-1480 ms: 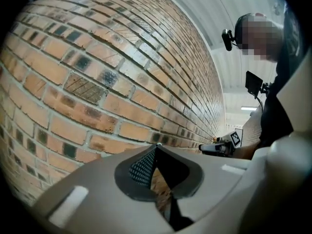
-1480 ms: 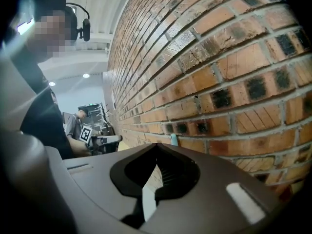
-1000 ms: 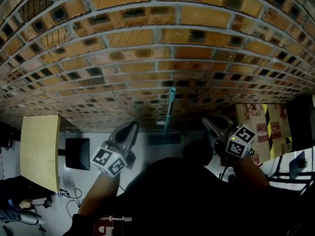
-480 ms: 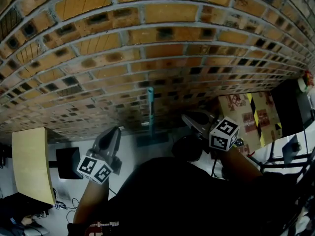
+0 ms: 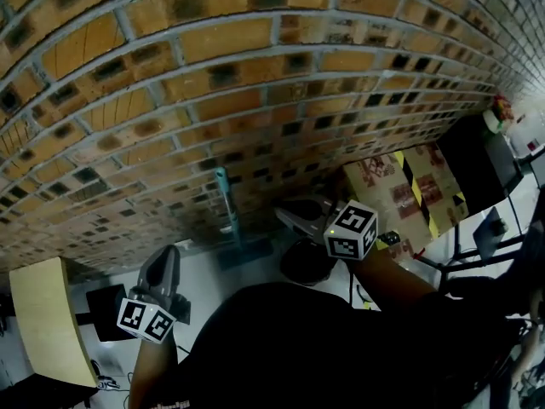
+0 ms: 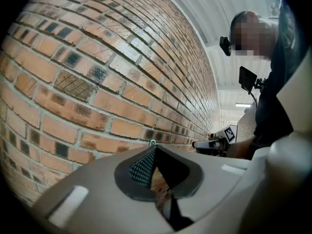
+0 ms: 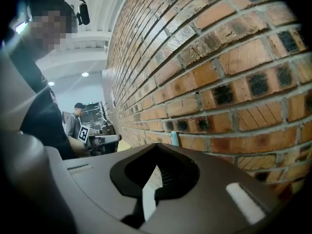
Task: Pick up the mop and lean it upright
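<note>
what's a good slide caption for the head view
Mop leaning upright against the brick wall, left gripper and right gripper both shut and empty

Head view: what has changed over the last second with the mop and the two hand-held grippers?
Only the camera has swung, so everything slides left in the picture together. Nothing was taken hold of or let go. The mop stays leaning upright against the brick wall. The left hand-held gripper and the right hand-held gripper stay shut, empty and apart from the mop.

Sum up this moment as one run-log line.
teal-handled mop: upright against brick wall | left gripper: shut, empty | right gripper: shut, empty
</note>
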The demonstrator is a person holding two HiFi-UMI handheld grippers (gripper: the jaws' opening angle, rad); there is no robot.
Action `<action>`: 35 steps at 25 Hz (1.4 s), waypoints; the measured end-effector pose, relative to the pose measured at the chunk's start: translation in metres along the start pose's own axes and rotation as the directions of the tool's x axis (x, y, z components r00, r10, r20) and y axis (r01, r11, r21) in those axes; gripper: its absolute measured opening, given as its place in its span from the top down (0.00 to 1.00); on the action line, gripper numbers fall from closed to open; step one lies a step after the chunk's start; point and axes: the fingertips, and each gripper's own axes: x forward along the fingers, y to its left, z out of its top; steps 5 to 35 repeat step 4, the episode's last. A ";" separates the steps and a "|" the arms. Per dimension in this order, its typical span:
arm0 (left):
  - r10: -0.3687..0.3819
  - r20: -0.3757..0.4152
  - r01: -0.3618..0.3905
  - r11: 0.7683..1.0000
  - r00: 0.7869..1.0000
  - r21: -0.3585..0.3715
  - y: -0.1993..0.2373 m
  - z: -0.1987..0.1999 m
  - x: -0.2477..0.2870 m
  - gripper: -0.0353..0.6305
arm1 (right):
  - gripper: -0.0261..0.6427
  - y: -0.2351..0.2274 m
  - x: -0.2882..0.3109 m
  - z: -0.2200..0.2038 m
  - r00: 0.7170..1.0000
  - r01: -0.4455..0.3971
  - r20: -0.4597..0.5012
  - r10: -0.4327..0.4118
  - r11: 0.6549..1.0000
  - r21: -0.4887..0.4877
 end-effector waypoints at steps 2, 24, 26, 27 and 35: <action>-0.005 0.000 0.005 1.000 1.000 -0.002 -0.004 -0.001 0.002 0.94 | 0.94 -0.001 -0.005 0.001 1.000 0.004 -0.001 -0.004 1.000 -0.002; -0.011 0.001 0.011 1.000 1.000 -0.002 -0.008 -0.001 0.005 0.94 | 0.94 -0.002 -0.009 0.002 1.000 0.008 0.000 -0.008 1.000 -0.003; -0.011 0.001 0.011 1.000 1.000 -0.002 -0.008 -0.001 0.005 0.94 | 0.94 -0.002 -0.009 0.002 1.000 0.008 0.000 -0.008 1.000 -0.003; -0.011 0.001 0.011 1.000 1.000 -0.002 -0.008 -0.001 0.005 0.94 | 0.94 -0.002 -0.009 0.002 1.000 0.008 0.000 -0.008 1.000 -0.003; -0.011 0.001 0.011 1.000 1.000 -0.002 -0.008 -0.001 0.005 0.94 | 0.94 -0.002 -0.009 0.002 1.000 0.008 0.000 -0.008 1.000 -0.003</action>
